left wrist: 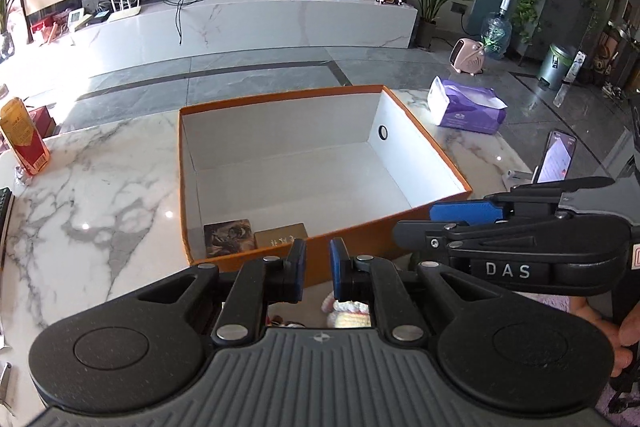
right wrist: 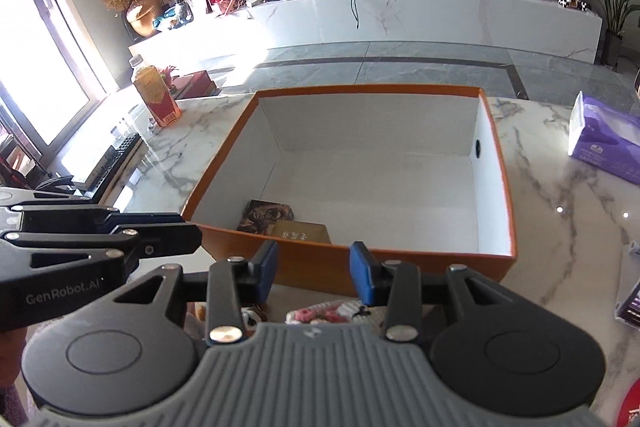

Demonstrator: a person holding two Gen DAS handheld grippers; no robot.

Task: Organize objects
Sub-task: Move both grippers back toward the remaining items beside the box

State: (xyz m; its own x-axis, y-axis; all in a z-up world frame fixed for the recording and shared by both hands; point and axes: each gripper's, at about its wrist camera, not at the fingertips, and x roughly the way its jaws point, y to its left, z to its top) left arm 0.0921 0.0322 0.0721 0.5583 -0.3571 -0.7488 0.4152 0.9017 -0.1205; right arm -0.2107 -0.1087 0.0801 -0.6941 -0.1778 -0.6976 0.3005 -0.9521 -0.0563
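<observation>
Sitting across the middle of both views is an orange box (left wrist: 384, 227) with a white inside, open at the top, resting on a white marble worktop (left wrist: 100, 195). Low in its near left corner lie two flat things side by side and touching: a dark pictured card box (left wrist: 229, 237) to the left and a tan card box (left wrist: 281, 234) with gold lettering to its right. The remainder of the box floor is bare white.

At the bottom centre of the left wrist view the left claw (left wrist: 317, 269) hovers in front of the box's near wall, its blue pads drawn nearly together with only a thin slot between them, and nothing is gripped. In the right wrist view the right claw (right wrist: 313, 273) sits at the bottom centre, also just short of the near wall, its jaws standing partly apart and holding nothing. Each claw shows in the other's view as a dark body coming in from the side, level with the box's near edge.

Below the claws, close to the cameras, a pink and white knitted thing (right wrist: 328, 314) peeps out, mostly hidden.

On the worktop, a purple tissue pack (left wrist: 466, 105) lies to the right of the box, well apart from it, and a red and yellow carton (left wrist: 22, 137) stands upright at the far left. A phone (left wrist: 554, 157) with a lit screen leans at the right edge.
</observation>
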